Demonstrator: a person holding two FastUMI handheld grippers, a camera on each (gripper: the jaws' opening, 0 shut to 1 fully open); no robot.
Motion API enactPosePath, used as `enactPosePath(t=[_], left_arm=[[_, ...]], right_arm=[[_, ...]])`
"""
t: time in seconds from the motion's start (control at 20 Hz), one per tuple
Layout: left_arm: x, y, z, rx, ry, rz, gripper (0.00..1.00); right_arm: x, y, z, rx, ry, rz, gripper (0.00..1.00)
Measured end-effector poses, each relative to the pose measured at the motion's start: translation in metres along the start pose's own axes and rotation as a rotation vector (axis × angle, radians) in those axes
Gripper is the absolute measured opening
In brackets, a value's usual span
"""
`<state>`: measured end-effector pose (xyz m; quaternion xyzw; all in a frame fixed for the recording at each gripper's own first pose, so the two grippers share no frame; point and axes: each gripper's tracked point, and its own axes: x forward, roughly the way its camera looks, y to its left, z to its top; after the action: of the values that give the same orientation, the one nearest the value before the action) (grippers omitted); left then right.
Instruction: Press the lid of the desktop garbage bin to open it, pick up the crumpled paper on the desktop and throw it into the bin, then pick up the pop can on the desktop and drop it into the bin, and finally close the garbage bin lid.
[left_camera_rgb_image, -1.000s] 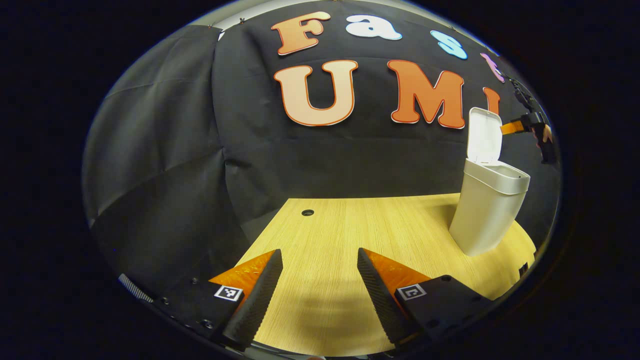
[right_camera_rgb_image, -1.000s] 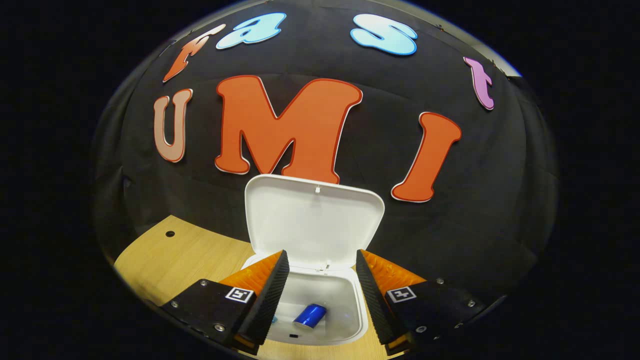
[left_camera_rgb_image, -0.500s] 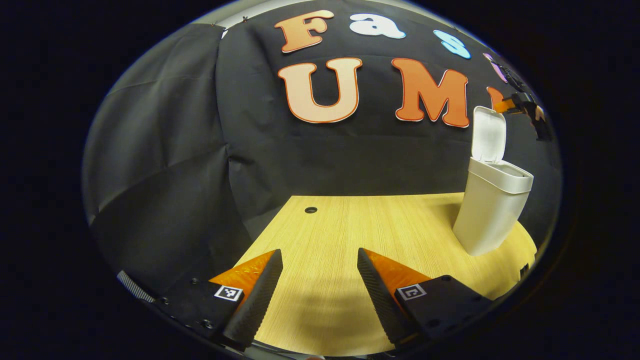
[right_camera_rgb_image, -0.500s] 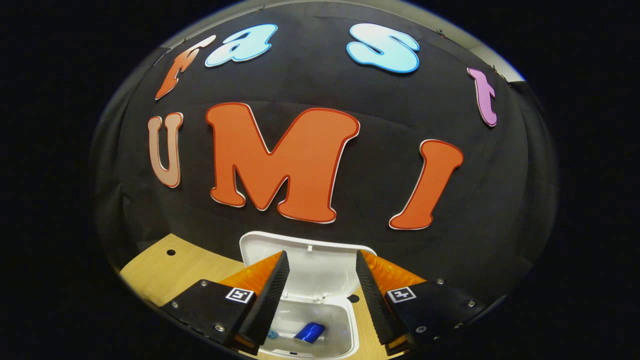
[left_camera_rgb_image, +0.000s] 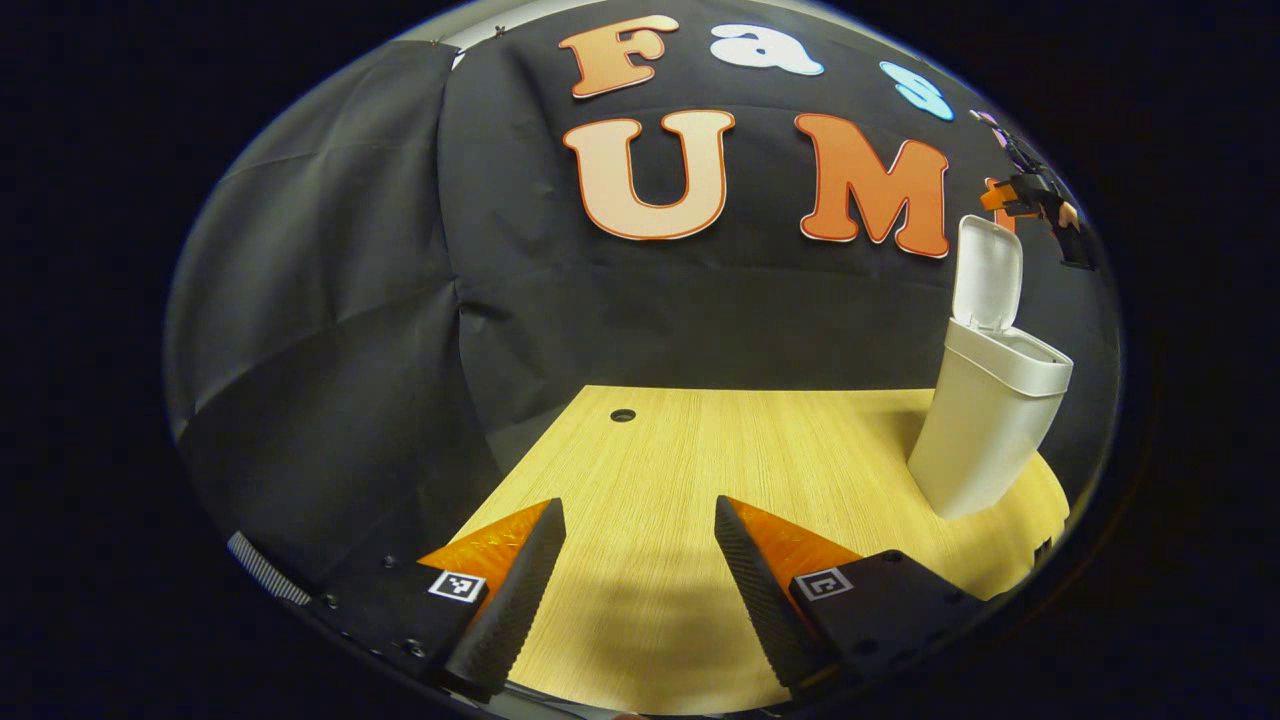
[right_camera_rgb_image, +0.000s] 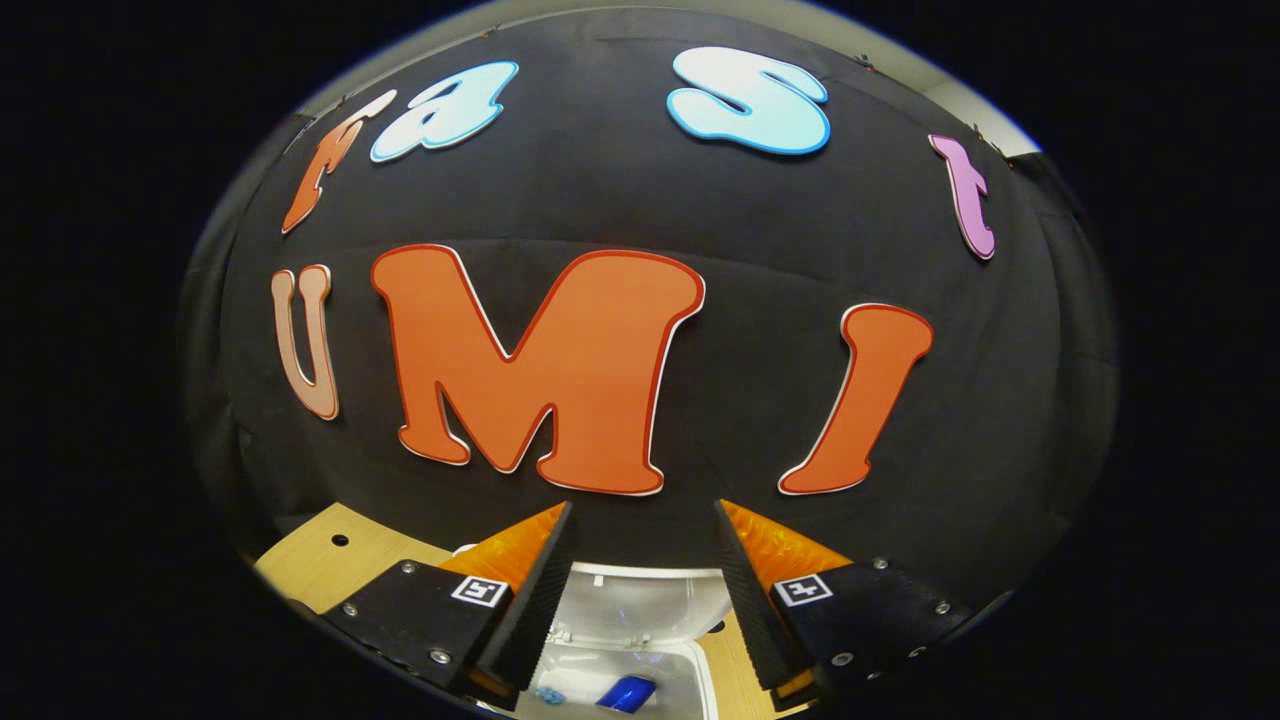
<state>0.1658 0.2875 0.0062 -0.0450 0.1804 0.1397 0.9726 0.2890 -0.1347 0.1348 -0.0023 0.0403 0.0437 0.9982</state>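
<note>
One bin (left_camera_rgb_image: 985, 420) at right edge of surface (left_camera_rgb_image: 760, 450), lid (left_camera_rgb_image: 988, 272) upright. One can (right_camera_rgb_image: 627, 693) inside, bottom centre. Left tongs (left_camera_rgb_image: 635, 575) agape over bare wood. Right tongs (right_camera_rgb_image: 640, 590) agape, empty, above bin.

Upright lid (right_camera_rgb_image: 640, 600) backs bin mouth (right_camera_rgb_image: 610, 680).

This is a staged recording booth, not a lived-in room. Black cloth (left_camera_rgb_image: 330, 300) hangs as a backdrop behind a bare light-wood desktop (left_camera_rgb_image: 740, 450) and folds around its left side. The desktop has 1 round cable hole (left_camera_rgb_image: 622, 414) near its back edge, and carries square tracking markers (left_camera_rgb_image: 457, 586) above its front edge.
</note>
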Motion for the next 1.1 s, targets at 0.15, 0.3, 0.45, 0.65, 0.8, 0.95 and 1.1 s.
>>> enactPosePath(t=[0.15,0.3,0.45,0.65,0.8,0.95,1.1], left_arm=[[0.000,-0.001,0.002,0.003,0.000,0.006,0.96],[0.001,0.002,0.002,0.001,0.001,0.016,0.96],[0.001,0.001,0.002,0.007,-0.001,0.020,0.96],[0.001,0.000,0.003,0.013,-0.001,0.011,0.96],[0.003,-0.001,0.003,0.014,0.005,0.001,0.96],[0.003,-0.003,0.002,0.012,0.010,-0.014,0.96],[0.006,-0.009,0.004,0.026,0.007,-0.037,0.96]], right_arm=[[0.016,0.007,-0.003,0.023,0.019,0.018,0.82],[0.032,0.013,-0.012,0.023,0.049,0.029,0.82],[0.041,0.020,-0.027,0.022,0.091,0.045,0.82],[0.038,0.022,-0.031,0.063,0.110,0.058,0.81],[0.025,0.023,-0.037,0.094,0.110,0.071,0.82],[0.009,0.022,-0.048,0.129,0.111,0.076,0.81],[-0.007,0.022,-0.055,0.116,0.082,0.070,0.81]])
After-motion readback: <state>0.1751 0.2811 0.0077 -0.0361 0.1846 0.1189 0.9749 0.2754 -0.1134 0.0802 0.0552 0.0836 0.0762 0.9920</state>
